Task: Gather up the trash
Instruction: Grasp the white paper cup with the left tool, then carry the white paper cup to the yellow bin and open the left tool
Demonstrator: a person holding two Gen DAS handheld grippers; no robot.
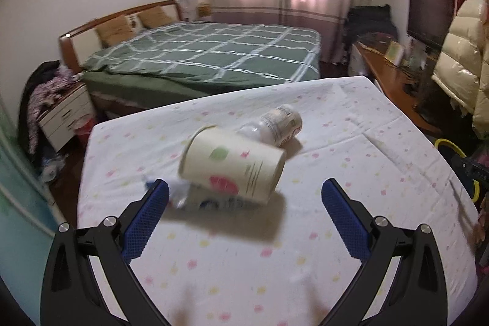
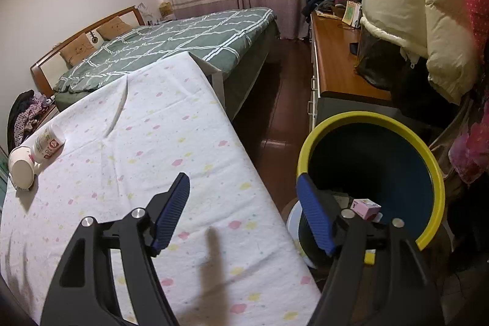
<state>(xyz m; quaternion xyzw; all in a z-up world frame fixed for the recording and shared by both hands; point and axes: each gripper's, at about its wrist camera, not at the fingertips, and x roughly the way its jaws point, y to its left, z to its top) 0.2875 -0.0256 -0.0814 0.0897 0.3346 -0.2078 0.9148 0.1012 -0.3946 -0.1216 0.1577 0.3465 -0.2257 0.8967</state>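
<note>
A paper cup (image 1: 232, 164) lies on its side on the dotted white tablecloth (image 1: 336, 127). Behind it lies a clear plastic bottle (image 1: 281, 124), and a crumpled wrapper (image 1: 180, 194) sits at its near left. My left gripper (image 1: 246, 185) is open just short of the cup, holding nothing. In the right wrist view the cup (image 2: 21, 170) and bottle (image 2: 49, 142) are far left on the cloth. My right gripper (image 2: 243, 179) is open and empty over the table's right edge, beside a blue bin with a yellow rim (image 2: 366, 116). A small pink box (image 2: 365, 208) lies inside the bin.
A bed with a green plaid cover (image 2: 171, 45) stands beyond the table. A wooden desk (image 2: 336, 66) and a cream puffy jacket (image 2: 406, 5) are on the right above the bin. Dark wooden floor (image 2: 275, 112) runs between table and desk. A nightstand (image 1: 64, 118) stands far left.
</note>
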